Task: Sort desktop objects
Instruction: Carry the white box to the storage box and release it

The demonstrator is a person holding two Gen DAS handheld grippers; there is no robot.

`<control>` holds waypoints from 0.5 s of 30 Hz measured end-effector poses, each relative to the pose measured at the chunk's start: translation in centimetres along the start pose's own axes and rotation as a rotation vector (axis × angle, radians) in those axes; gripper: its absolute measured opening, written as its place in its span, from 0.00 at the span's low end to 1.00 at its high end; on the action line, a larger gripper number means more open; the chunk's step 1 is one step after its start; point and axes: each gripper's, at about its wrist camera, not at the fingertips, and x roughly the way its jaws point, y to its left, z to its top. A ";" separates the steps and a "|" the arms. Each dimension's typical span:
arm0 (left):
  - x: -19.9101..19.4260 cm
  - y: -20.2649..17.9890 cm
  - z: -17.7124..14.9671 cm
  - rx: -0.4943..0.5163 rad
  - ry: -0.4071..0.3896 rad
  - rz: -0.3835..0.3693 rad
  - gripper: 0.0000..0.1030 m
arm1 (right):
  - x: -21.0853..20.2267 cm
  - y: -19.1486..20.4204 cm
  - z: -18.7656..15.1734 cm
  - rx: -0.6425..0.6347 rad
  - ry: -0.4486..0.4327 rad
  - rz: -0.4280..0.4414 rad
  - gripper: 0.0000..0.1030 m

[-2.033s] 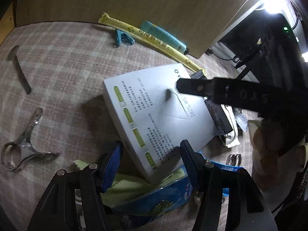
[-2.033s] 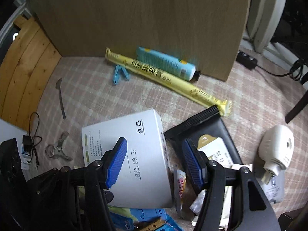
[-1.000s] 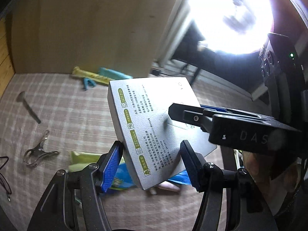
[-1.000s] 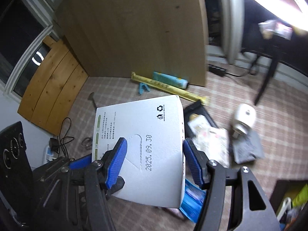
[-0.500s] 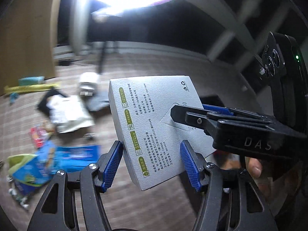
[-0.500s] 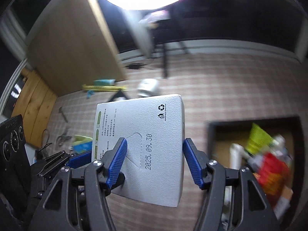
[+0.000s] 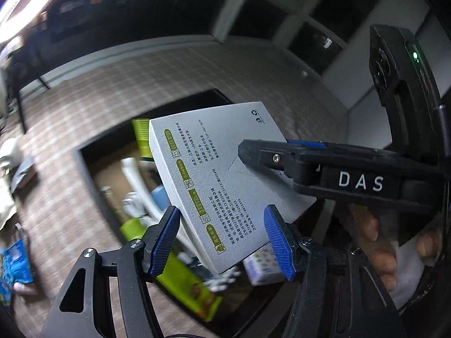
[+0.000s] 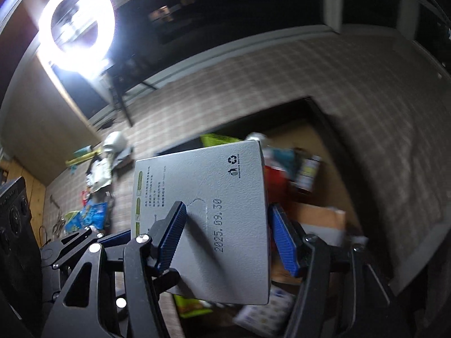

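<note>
A flat white box [image 7: 214, 169] printed with green labels and a date hangs in the air, gripped by both grippers. My left gripper [image 7: 221, 242] clamps its near corner between blue pads. My right gripper [image 8: 228, 239] is shut across the box's [image 8: 225, 186] dated end; in the left wrist view it reaches in from the right. Under the box lies an open dark-rimmed bin [image 7: 81, 152], whose rim [image 8: 318, 107] also shows in the right wrist view. The bin holds several packets, bottles and small boxes, partly hidden by the white box.
Loose items lie on the checked tablecloth [image 8: 282, 73] to the left: blue packets [image 8: 93, 214], papers and a white round device [image 8: 114, 140]. A ring light [image 8: 76, 25] glares at the back left. A person's hand [image 7: 375, 242] holds the right gripper's handle.
Both grippers have swung the white box from above the desk clutter across to above the bin. The clutter has slid to the left edge of both views. Both grips are unchanged.
</note>
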 end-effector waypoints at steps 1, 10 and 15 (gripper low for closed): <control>0.5 -0.7 0.1 0.015 0.009 -0.002 0.57 | -0.3 -0.8 -0.2 0.010 -0.002 -0.011 0.58; 1.1 -3.1 0.2 0.059 0.022 0.017 0.57 | -3.0 -4.4 -0.8 0.058 -0.060 -0.120 0.58; 0.6 -1.5 0.1 0.025 0.010 0.040 0.57 | -3.2 -4.2 -0.6 0.057 -0.071 -0.116 0.58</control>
